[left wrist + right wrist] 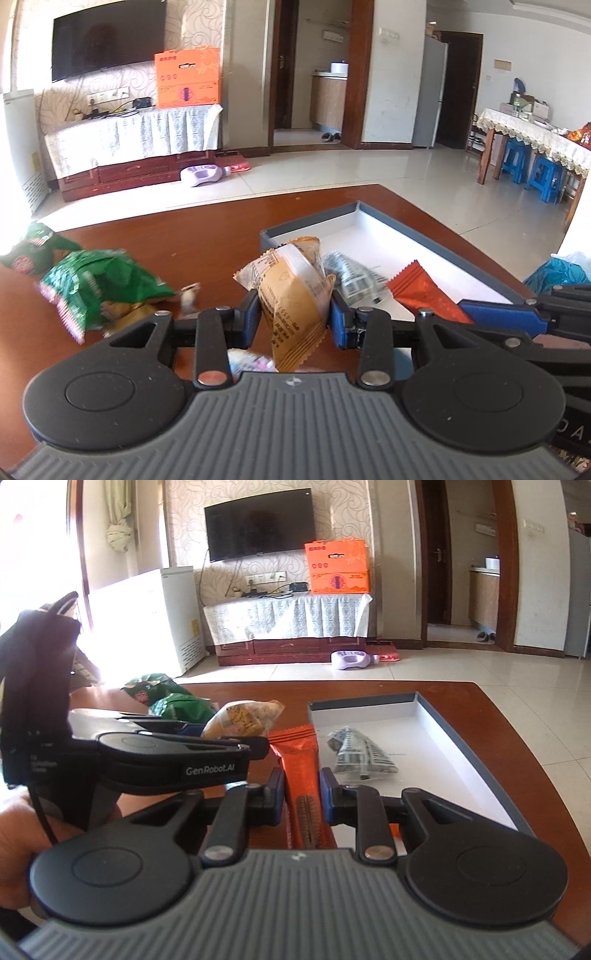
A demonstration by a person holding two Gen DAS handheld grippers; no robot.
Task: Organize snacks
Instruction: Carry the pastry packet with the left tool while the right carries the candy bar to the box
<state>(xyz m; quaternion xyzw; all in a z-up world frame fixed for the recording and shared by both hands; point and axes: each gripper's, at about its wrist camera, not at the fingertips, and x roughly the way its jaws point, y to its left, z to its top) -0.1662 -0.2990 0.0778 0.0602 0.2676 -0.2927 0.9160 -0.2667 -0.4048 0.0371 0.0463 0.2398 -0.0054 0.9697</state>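
**Snack sorting barely begun: 1 packet in, 2 on the way**

Only 1 grey-white packet lies in the shallow grey tray on the desk. The left gripper has its fingers clamped on a tan snack pouch at the tray's near corner; the right gripper pinches an orange wafer packet narrowly beside it. The green bags wait untouched on the desk, well apart from the tray.

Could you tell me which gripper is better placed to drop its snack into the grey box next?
Right, probably. The right gripper holds the orange packet at the grey box rim, while the left gripper carries the tan packet short of it.
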